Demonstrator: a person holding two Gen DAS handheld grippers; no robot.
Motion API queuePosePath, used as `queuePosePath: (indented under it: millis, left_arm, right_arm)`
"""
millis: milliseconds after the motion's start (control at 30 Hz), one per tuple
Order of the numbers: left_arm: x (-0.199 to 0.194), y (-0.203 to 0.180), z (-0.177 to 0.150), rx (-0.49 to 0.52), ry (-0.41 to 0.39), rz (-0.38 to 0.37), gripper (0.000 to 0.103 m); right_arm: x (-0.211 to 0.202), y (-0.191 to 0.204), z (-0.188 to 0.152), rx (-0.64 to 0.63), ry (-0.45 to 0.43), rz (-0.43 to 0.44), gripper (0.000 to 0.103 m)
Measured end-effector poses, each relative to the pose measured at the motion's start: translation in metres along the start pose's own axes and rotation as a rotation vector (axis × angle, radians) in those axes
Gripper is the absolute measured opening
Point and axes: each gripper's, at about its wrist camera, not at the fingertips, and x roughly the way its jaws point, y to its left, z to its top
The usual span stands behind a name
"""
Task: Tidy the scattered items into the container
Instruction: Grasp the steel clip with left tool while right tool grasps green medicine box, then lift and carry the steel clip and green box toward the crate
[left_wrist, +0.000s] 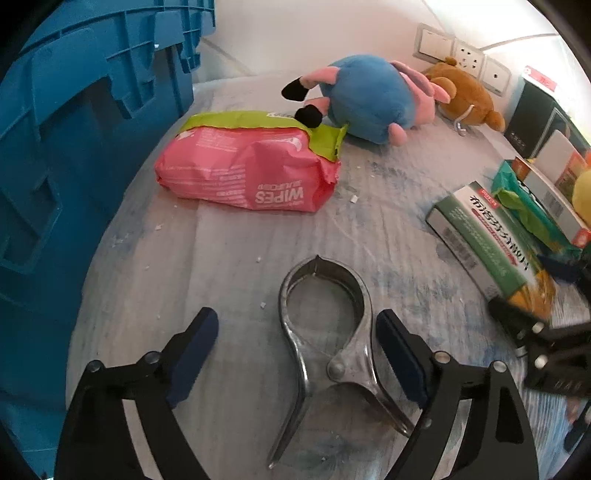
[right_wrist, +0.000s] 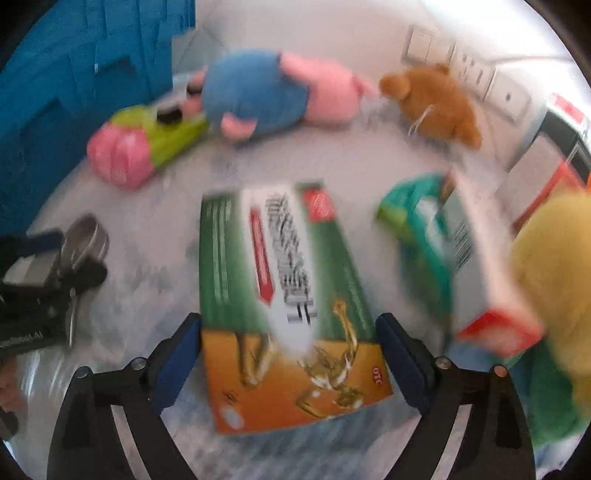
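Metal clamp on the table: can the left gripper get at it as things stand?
Probably yes. The left gripper is open with the metal clamp lying flat between its fingers, nearer the right one. Nothing lies on the clamp; the wipes pack sits well beyond.

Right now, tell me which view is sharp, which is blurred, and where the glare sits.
Left wrist view: sharp on the metal clamp and the pink wipes pack, with washed-out glare at the upper right by the wall sockets. Right wrist view: smeared throughout, the green medicine box and the plush toys streaked; glare again at the upper right. Both bend at the edges.
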Motion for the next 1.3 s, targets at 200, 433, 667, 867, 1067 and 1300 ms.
queuePosePath:
  millis: [200,433,667,867,1067,1300]
  left_arm:
    - [-0.015,-0.006,-0.017,0.041,0.005,-0.044,0.07]
    - [-0.013,-0.012,-0.001,0.043,0.04,-0.059,0.07]
    - [-0.003,-0.016,0.003,0.061,0.036,-0.02,0.07]
    - [-0.016,-0.024,-0.013,0.058,0.011,-0.036,0.043]
    - [-0.035,-0.027,-0.033,0.076,0.0,-0.039,0.043]
    - [-0.084,-0.026,-0.039,0.096,-0.075,-0.044,0.043]
  right_arm:
    - [-0.024,0.023,-0.042,0.068,0.025,0.011,0.091]
    - [-0.049,0.028,-0.074,0.144,0.042,0.048,0.092]
    - [-0.051,0.022,-0.052,0.187,0.011,0.053,0.092]
    - [-0.033,0.034,-0.049,0.147,0.022,-0.013,0.093]
    - [-0.042,0.032,-0.053,0.199,0.006,-0.019,0.088]
    - [-0.088,0.035,-0.046,0.21,-0.094,-0.025,0.088]
